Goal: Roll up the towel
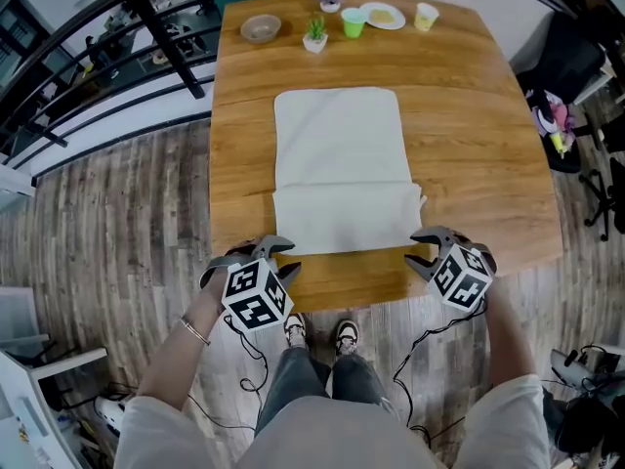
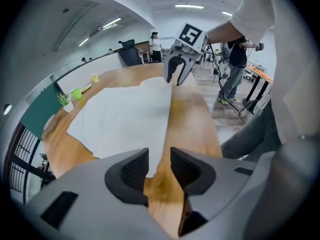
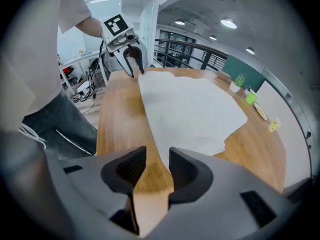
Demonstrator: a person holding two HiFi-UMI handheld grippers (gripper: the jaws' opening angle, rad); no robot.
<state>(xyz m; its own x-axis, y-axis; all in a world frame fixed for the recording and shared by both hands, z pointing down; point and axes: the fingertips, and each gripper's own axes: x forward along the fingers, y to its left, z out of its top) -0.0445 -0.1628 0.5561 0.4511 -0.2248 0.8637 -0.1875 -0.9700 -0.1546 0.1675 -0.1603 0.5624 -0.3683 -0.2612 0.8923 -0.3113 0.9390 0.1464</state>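
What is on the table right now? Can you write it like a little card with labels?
Table: wooden
Towel: white, lying flat, near end turned over once
Left tongs: open, empty, by the towel's near left corner
Right tongs: open, empty, by the near right corner
Far edge: bowl, potted plant, green cup, plate, yellow cup

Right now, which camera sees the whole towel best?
The head view: the whole towel shows from above, near end folded over. The two gripper views see it from low at one side, slanted and stretched.
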